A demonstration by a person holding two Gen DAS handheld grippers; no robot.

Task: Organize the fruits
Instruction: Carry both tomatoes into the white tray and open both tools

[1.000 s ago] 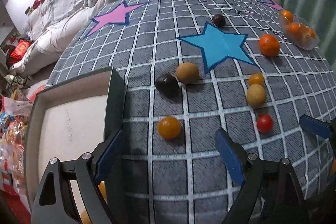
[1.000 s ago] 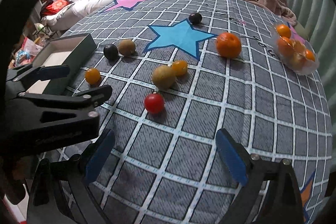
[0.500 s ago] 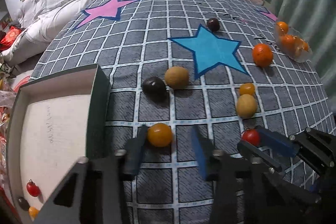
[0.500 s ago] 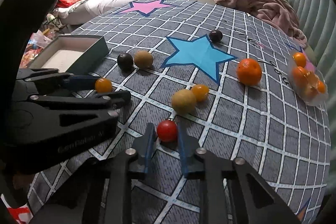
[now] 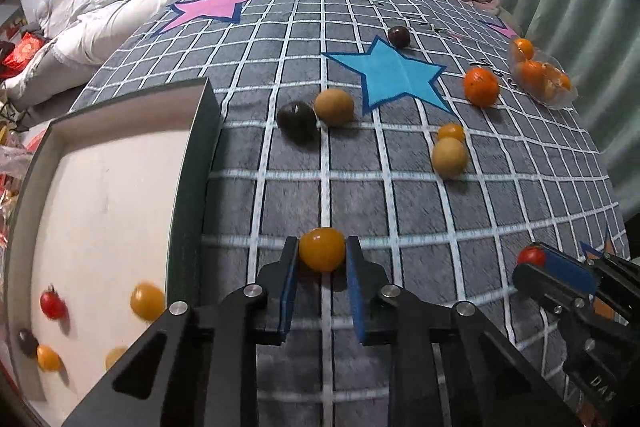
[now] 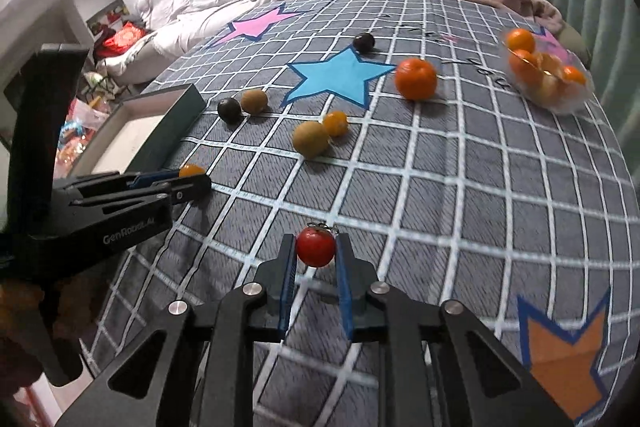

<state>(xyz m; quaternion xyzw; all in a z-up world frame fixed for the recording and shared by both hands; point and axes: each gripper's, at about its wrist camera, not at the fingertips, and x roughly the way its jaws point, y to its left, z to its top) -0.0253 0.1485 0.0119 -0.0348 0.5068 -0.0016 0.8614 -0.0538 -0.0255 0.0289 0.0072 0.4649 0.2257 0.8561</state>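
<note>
Blue pads on the left gripper [image 5: 322, 254] are clamped on a yellow tomato [image 5: 322, 249], held just over the checked cloth [image 5: 400, 203] right beside the box [image 5: 196, 163]. Same deal on the other side: right gripper [image 6: 315, 250] has its jaws squeezed on a red tomato [image 6: 315, 247], also low over the cloth. Inside the box there's already a red tomato, a few yellow ones and a dark fruit, kinda blurry. Loose on the cloth: a dark plum [image 5: 297, 119] touching a brown fruit [image 5: 334, 107], another brown fruit [image 5: 449, 157] touching a small orange one [image 5: 451, 132], a tangerine [image 5: 481, 87], a second plum [image 5: 399, 36] by the blue star [image 5: 394, 77], and a bag of oranges [image 5: 540, 79] near the far edge
</note>
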